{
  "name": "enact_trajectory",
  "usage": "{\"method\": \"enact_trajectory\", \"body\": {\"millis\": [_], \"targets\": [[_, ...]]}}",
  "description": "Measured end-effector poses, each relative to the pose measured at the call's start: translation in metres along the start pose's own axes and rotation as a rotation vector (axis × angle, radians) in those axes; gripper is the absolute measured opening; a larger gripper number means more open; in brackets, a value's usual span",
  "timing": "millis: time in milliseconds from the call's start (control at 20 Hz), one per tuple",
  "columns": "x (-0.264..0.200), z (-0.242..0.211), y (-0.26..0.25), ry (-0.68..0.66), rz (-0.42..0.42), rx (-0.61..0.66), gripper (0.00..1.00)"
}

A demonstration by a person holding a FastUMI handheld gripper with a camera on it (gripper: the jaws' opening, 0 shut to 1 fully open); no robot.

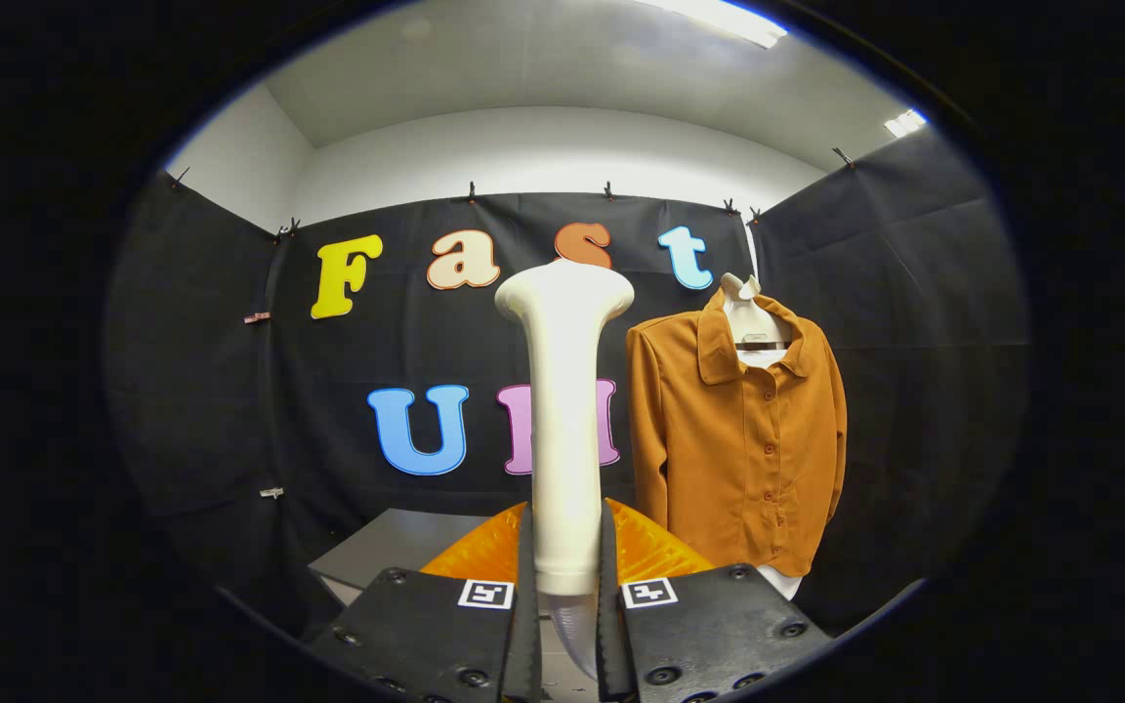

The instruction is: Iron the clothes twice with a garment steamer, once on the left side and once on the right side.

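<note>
The gripper clamps the upright steamer low, so its head could tip before reaching the shirt at centre right

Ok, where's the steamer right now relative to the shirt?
In the gripper view, the white steamer stands upright, clamped between the gripper fingers, clear of the orange shirt, which hangs on a hanger beyond and to its right.

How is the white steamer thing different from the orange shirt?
The smooth white plastic garment steamer is hard and plain; the orange button-up shirt is soft cloth with buttons. The steamer stands upright, clamped in the gripper; the shirt hangs on a white hanger, beyond the fingers. Both are upright.
</note>
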State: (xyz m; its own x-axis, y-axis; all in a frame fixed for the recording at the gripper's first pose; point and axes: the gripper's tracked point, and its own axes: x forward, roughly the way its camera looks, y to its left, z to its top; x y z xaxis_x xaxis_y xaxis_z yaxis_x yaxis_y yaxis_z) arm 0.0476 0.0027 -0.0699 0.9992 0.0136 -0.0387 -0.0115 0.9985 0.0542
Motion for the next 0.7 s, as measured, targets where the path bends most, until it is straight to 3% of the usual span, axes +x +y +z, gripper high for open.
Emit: {"method": "enact_trajectory", "body": {"millis": [700], "targets": [[-0.012, 0.004, 0.0, -0.008, -0.019, 0.004, 0.26]]}}
